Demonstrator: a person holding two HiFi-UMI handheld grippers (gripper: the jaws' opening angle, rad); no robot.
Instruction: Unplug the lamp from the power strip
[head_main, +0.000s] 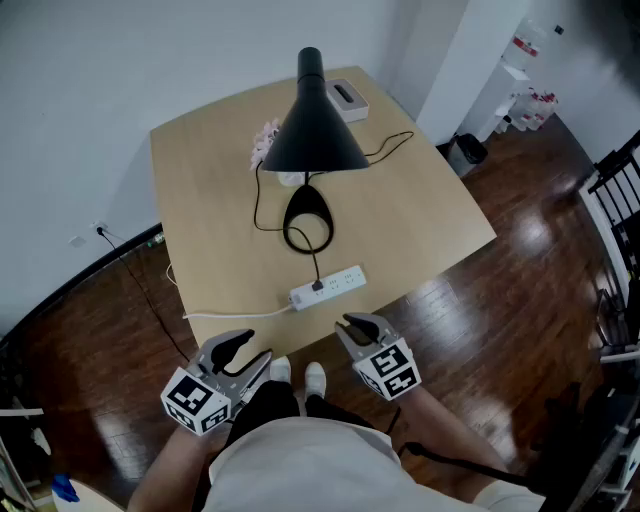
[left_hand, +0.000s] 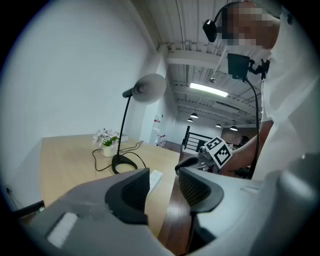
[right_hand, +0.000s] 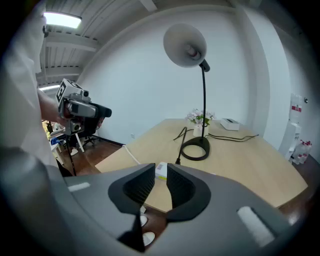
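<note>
A small white pot (head_main: 290, 179) of pale flowers (head_main: 265, 141) stands on the light wooden table (head_main: 430, 220), just behind the round foot of the black desk lamp with a cone shade (head_main: 316, 135); a flat white box (head_main: 348, 96) lies at the table's far corner, and what it holds cannot be seen. The lamp stands upright near the table's middle, and its black cord runs forward to a black plug (head_main: 317, 286) seated in the long white power strip (head_main: 328, 284), which lies flat near the table's front edge with its own white cable trailing off to the left. Both tools are held low before the person's body, short of the table and over the dark wooden floor (head_main: 480, 300), pointing towards the strip, with a pair of white shoes (head_main: 297, 375) between them. The left gripper (head_main: 250, 352) has its jaws spread wide with nothing between them. The right gripper (head_main: 348, 328) shows a narrower gap, also empty; the strip's end is seen through it, well beyond the pads (right_hand: 180, 183).
</note>
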